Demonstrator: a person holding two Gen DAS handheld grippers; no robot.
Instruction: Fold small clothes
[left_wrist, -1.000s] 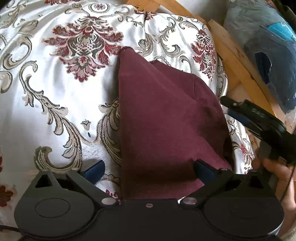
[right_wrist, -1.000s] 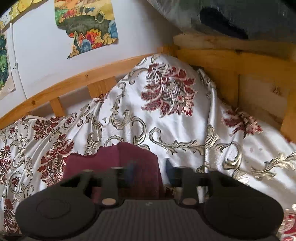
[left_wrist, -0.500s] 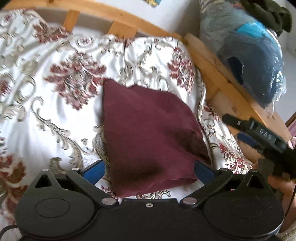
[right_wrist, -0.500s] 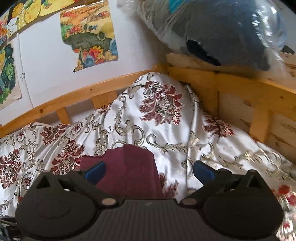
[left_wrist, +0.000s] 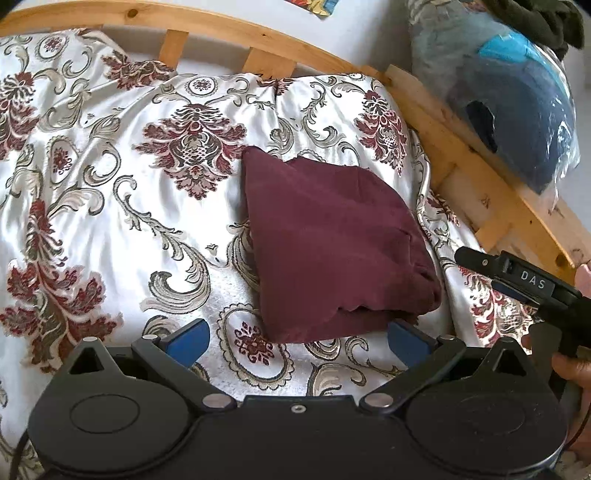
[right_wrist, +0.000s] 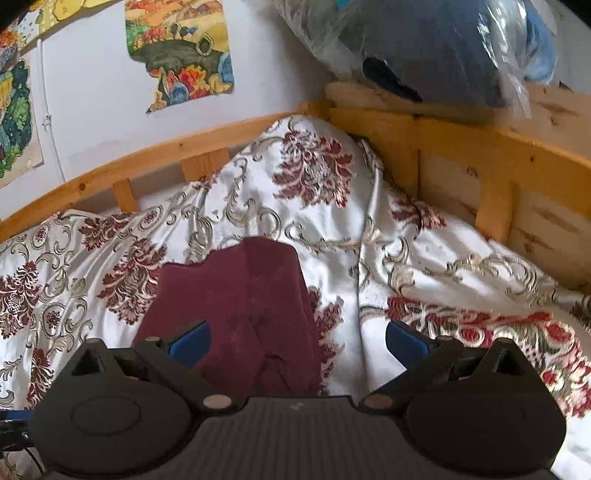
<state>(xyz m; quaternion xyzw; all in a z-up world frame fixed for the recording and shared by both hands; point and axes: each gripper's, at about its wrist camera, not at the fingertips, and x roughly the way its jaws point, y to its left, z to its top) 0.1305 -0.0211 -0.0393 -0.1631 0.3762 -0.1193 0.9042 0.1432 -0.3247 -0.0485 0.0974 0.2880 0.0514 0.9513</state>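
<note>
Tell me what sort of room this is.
Most likely a bedroom at home: a floral satin bedspread lies inside a wooden bed frame, colourful pictures are stuck on the wall, and bagged bedding sits on the frame.

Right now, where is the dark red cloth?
The dark red cloth lies folded on the flowery bedspread, near the wooden bed rail on the right in the left wrist view, just ahead of the open left tongs.

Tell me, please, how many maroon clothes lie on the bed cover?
1. One folded maroon garment lies on the patterned bed cover, near the wooden bed frame. Others may be hidden under it.
</note>
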